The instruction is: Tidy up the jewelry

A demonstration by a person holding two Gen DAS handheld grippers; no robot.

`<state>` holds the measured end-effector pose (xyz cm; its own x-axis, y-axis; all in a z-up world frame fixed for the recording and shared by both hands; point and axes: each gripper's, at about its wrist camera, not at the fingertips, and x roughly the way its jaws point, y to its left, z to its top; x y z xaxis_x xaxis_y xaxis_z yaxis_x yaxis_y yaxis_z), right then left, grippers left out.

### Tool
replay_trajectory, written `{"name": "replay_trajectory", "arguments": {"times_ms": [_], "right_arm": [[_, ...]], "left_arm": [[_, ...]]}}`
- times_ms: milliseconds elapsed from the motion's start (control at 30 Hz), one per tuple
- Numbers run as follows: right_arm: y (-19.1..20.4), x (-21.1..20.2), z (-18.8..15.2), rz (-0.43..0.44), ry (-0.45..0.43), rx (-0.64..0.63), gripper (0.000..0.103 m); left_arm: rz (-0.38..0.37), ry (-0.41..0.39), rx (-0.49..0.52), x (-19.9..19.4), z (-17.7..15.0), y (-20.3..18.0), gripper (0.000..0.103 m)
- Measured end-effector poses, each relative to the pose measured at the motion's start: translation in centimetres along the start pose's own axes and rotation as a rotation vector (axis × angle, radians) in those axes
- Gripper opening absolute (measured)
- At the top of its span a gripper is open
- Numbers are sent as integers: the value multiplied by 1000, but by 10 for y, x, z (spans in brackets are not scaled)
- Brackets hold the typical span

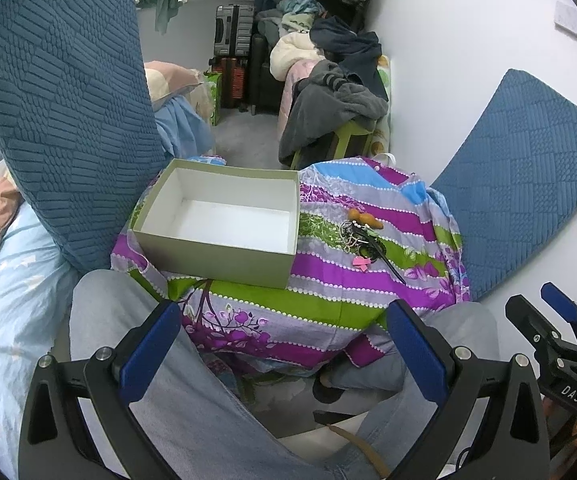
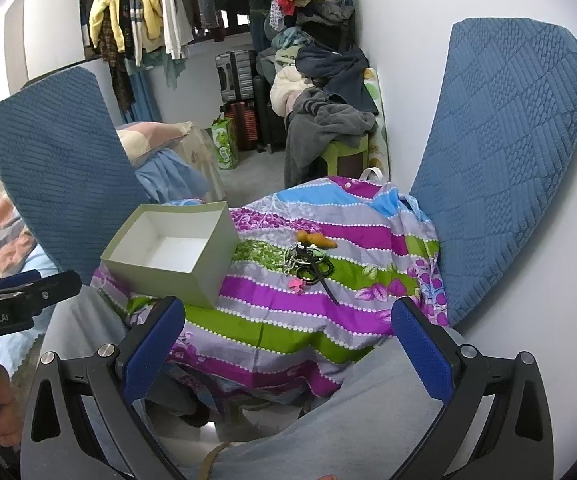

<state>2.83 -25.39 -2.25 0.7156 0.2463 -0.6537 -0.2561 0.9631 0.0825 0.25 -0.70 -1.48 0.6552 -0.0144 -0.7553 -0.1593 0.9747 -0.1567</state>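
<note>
On the right gripper (image 1: 560, 312), seen from the left wrist view, white "DAS"; on the left gripper (image 2: 28, 284), seen from the right, "GenRobot.AI". Both held low over the person's lap, jaws spread wide, nothing between the blue pads (image 1: 150, 348). Jewelry pile (image 1: 362, 236) lies on the striped cloth (image 1: 328, 280), right of the empty open box (image 1: 216, 248), apart from it. Bare cloth around the pile.
</note>
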Motion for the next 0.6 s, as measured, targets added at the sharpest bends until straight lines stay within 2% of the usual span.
{"name": "replay_trajectory", "arguments": {"times_ms": [600], "right_arm": [[3,-2,0,5,-2,3,103]], "left_arm": [[6,5,2,2,-4,1,103]]}}
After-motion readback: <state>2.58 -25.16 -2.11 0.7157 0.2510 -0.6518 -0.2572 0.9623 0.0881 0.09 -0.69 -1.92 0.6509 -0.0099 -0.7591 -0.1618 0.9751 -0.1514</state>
